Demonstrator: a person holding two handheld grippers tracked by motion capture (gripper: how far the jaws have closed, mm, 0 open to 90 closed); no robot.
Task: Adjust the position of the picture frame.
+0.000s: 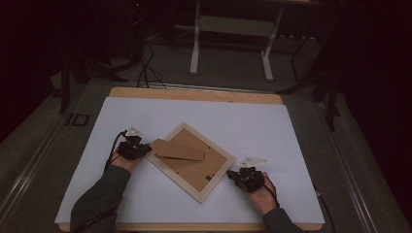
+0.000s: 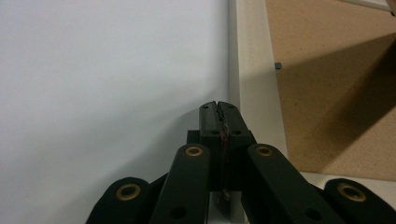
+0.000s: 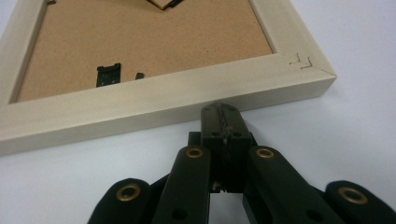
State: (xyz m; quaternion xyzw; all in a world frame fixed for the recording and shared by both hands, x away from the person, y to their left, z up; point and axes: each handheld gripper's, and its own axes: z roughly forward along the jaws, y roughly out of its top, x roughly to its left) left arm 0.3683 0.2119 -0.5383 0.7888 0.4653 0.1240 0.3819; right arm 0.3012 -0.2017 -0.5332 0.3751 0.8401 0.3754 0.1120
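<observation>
Lying face-down, the picture frame (image 1: 190, 162) sits diagonally, long axis running upper-left to lower-right on the white sheet (image 1: 272, 126). Left gripper (image 1: 144, 149) and right gripper (image 1: 230, 173) are both closed, empty, against opposite edges; open sheet all around.

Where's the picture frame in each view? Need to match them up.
High view: picture frame lies face-down at table centre, turned diamond-wise.
Left gripper view: its pale edge runs up the right side.
Right gripper view: across the top, corner at right.
Shared landmark: brown backing board.

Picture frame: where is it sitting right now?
In the high view the picture frame lies face down and turned cornerwise on the white sheet, near its middle, between the shut left tool and shut right tool.
</observation>
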